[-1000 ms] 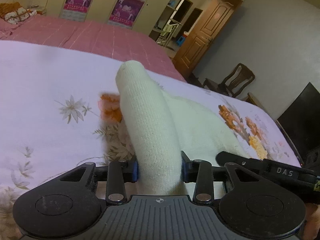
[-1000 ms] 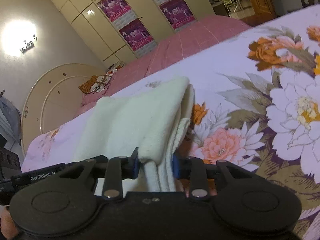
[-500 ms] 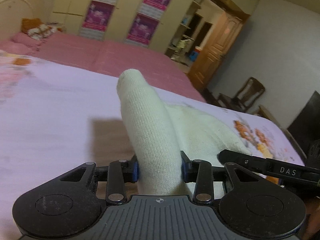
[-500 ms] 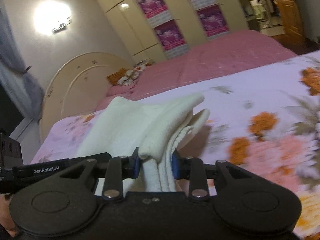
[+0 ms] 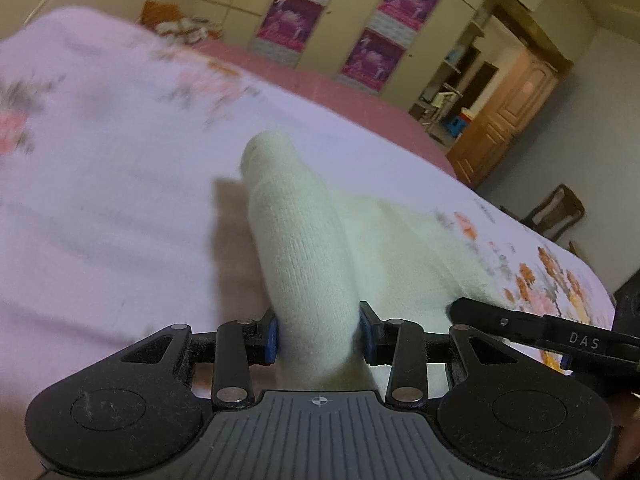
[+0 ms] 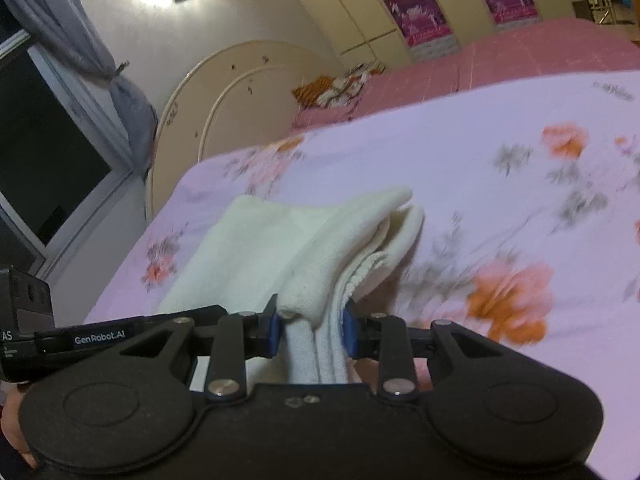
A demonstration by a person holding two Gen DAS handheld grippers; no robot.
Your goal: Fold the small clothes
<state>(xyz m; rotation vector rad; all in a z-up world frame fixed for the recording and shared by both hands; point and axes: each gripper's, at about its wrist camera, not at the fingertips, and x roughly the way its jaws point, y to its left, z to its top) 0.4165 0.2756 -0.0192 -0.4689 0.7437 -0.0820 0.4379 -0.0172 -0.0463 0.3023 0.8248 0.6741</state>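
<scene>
— While both grippers clamp it from opposite ends, where does the cream knit garment [image 5: 304, 264] sit?

— Above a bed with a lilac floral sheet [image 6: 500, 184]. The left gripper [image 5: 318, 330] has its blue-padded jaws closed on a rolled bunch of the fabric, which stands up between them and trails off to the right.

— And the right gripper [image 6: 310, 330]?

— Its jaws pinch several stacked layers of the same garment [image 6: 280, 240], the folded bulk spreading out ahead and to the left over the sheet. Whether the far edge touches the bed is unclear.

— Anything else in frame?

— A pink bedspread [image 5: 360, 96] beyond the sheet, a cream rounded headboard [image 6: 240, 76], and a wardrobe with purple posters [image 5: 296, 20]. The sheet is blurred in both views.
</scene>
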